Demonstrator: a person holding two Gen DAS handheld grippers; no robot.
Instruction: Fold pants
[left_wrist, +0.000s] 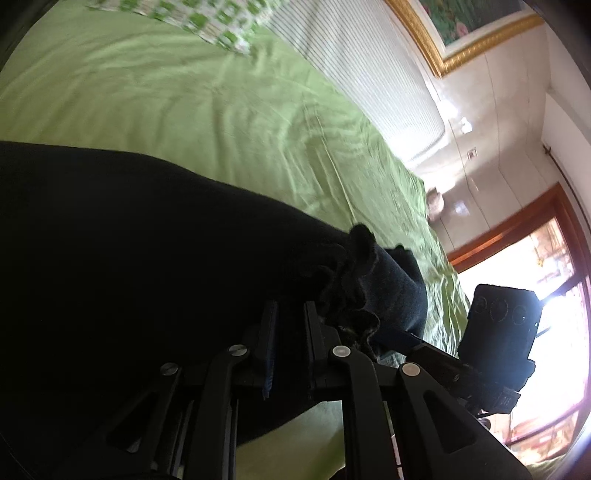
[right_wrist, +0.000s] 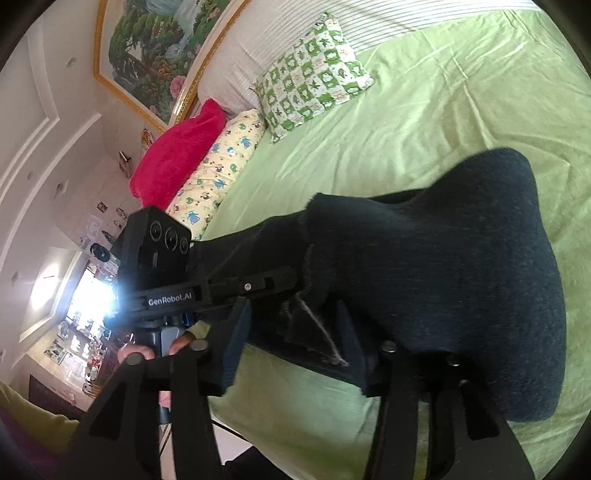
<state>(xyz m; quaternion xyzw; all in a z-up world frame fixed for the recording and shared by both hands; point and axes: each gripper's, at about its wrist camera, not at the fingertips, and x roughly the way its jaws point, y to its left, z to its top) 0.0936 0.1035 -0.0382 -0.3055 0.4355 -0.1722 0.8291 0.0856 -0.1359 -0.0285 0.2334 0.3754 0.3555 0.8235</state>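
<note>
Dark pants (left_wrist: 147, 240) lie across a green bed sheet (left_wrist: 184, 103). In the left wrist view my left gripper (left_wrist: 291, 310) is shut on a bunched, ruffled edge of the pants. The right gripper's camera housing (left_wrist: 502, 317) shows just to its right. In the right wrist view the pants (right_wrist: 443, 258) spread away over the sheet (right_wrist: 443, 110). My right gripper (right_wrist: 293, 308) stands open, and a loose fold of the pants' edge lies between its fingers without being pinched. The left gripper's housing (right_wrist: 159, 258) reaches in from the left onto the same edge.
A green-checked pillow (right_wrist: 314, 85), a yellow patterned bolster (right_wrist: 218, 173) and a red cushion (right_wrist: 177, 155) sit at the head of the bed by a striped headboard (left_wrist: 369, 74). A gold-framed painting (right_wrist: 147, 55) hangs above. A bright window (left_wrist: 535, 295) is beside the bed. A person's hand (right_wrist: 136, 352) grips the handle.
</note>
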